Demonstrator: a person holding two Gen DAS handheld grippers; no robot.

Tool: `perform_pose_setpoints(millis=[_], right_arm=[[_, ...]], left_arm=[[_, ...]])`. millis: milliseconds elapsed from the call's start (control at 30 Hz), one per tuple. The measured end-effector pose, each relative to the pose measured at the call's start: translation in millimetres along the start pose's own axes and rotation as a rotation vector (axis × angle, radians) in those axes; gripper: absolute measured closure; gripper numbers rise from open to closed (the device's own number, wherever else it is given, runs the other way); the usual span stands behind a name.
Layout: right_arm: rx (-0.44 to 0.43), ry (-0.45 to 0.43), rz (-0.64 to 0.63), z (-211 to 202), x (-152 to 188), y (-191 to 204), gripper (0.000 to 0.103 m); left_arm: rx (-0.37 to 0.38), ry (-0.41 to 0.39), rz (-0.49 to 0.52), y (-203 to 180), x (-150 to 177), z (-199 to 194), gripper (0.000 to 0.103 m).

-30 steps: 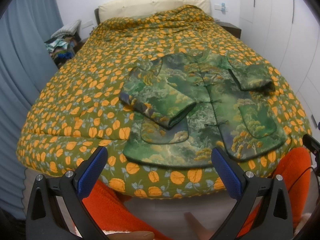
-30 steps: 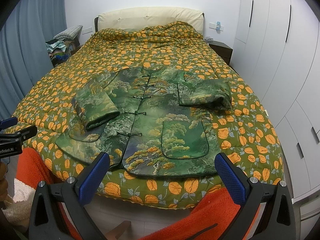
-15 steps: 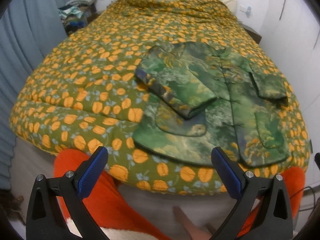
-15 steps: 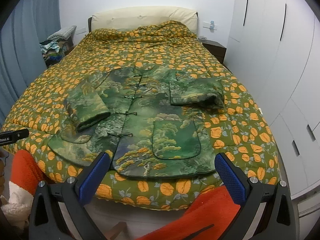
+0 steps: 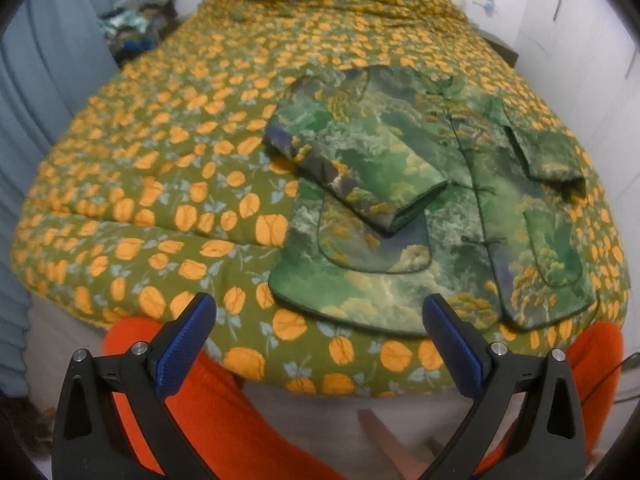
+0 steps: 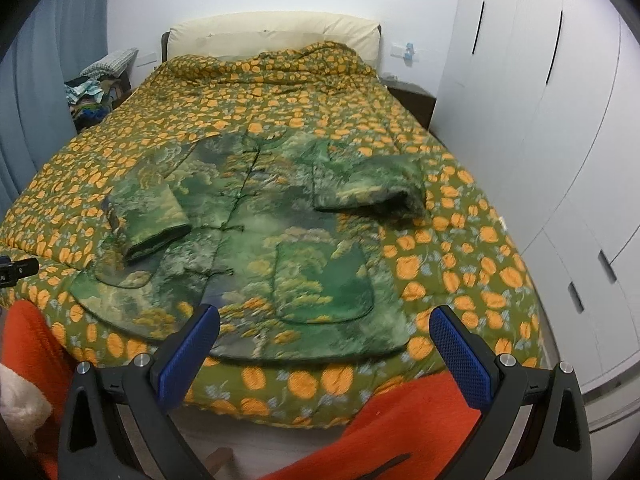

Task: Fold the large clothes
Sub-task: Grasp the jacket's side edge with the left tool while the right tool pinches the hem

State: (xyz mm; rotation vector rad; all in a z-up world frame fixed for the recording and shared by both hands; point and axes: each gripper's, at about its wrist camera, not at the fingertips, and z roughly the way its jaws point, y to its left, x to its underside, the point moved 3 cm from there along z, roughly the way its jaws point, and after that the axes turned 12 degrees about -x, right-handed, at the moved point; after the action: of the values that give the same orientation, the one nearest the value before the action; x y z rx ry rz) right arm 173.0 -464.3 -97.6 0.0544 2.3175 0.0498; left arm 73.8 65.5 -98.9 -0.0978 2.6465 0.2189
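Bed (image 6: 460, 264): fills both views, green quilt w/ orange fruit print, cream headboard (image 6: 272, 34) at far end, white wardrobe doors (image 6: 560, 120) along its right side

Jacket (image 6: 280, 240): large padded green landscape-print, front up, lies flat on near part of bed, hem toward the person, collar toward headboard. Closed by knot buttons down the centre. Both sleeves already folded in across the chest: left-side sleeve (image 5: 360, 168) lies diagonal over the pocket, right-side sleeve (image 6: 372, 188) lies crosswise, cuff puffed up at the edge

Orange trousers (image 5: 224, 408): person's legs, at foot of bed, below both tools

Left gripper (image 5: 318, 344): blue pads spread wide, empty, hovers off the bed edge near jacket's left hem corner

Right gripper (image 6: 324, 350): spread wide, empty, near right part of hem

Step, as judged: sleeves done, body fold pending. Next likely needs each tool to pinch a hem corner, lift evenly, carry hem up toward collar; thick padding may spring back, sleeves may slip
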Motion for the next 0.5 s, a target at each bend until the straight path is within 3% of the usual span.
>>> perform_pose_setpoints(millis=[133,200,400,433,500], right_arm=[[-0.08,0.018,0.137,30.1,1.9,-53.7,0.0],[-0.124,0.063,0.223,53.9,5.2,-83.1,0.0],[-0.213,0.222,0.319,129.4,17.4,-137.8,0.0],[-0.232,0.249,0.355,142.7,19.8,-146.5,0.0],[-0.272,0.29,0.411,164.7,24.6,-161.1,0.0]], left_arm=[[0.051,0.041,0.03,21.1,-16.3,59.3,0.001],[0.038,0.072,0.035,26.2,-20.3,89.9,0.001],[0.139,0.197,0.049,11.3,-30.6,162.4,0.002],[0.149,0.211,0.052,6.3,-32.5,170.2,0.003],[0.186,0.244,0.057,-2.8,-35.2,180.7,0.017]])
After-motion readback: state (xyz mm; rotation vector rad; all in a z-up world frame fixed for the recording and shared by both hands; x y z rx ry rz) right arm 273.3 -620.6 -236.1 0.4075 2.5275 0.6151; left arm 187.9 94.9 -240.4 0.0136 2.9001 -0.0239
